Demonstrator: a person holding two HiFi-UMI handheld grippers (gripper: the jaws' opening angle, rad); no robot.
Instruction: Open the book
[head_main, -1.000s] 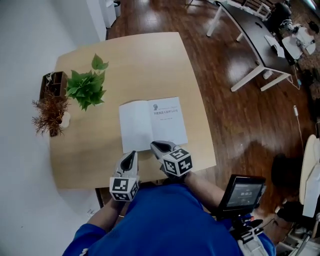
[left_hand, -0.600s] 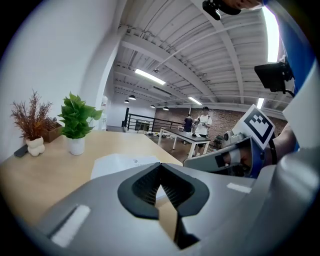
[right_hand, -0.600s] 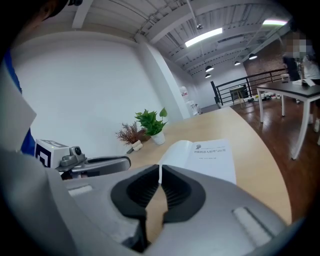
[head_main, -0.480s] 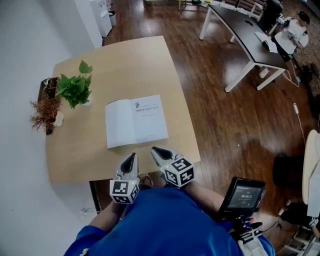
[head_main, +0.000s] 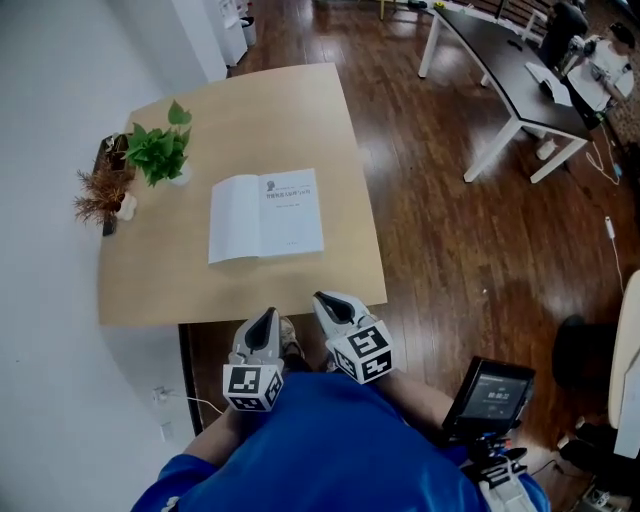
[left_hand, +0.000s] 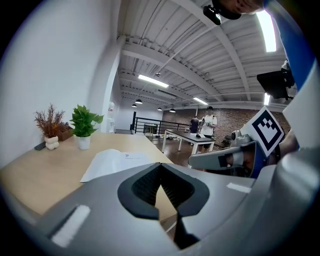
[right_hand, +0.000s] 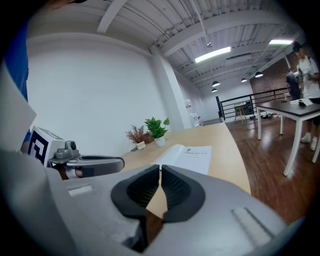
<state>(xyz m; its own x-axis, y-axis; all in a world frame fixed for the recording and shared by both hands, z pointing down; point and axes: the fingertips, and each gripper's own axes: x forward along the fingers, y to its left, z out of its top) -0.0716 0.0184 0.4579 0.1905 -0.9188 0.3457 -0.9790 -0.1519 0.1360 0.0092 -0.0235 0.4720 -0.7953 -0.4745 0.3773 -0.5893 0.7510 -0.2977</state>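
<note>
The book lies open and flat on the wooden table, white pages up, with printed text on the right-hand page. Both grippers hang off the table's near edge, over the floor and close to my body, well apart from the book. My left gripper is shut with nothing in it. The jaws of my right gripper are closing on nothing, their tips almost touching. In the left gripper view the book lies beyond the shut jaws. It also lies ahead in the right gripper view.
A green potted plant and a dried plant in a small vase stand at the table's left edge by the white wall. A dark desk stands far right on the wooden floor. A small screen sits at my right side.
Both grippers have drawn back from the book's near edge, off the table and toward my body. The book stays open in place and now looks farther away.
</note>
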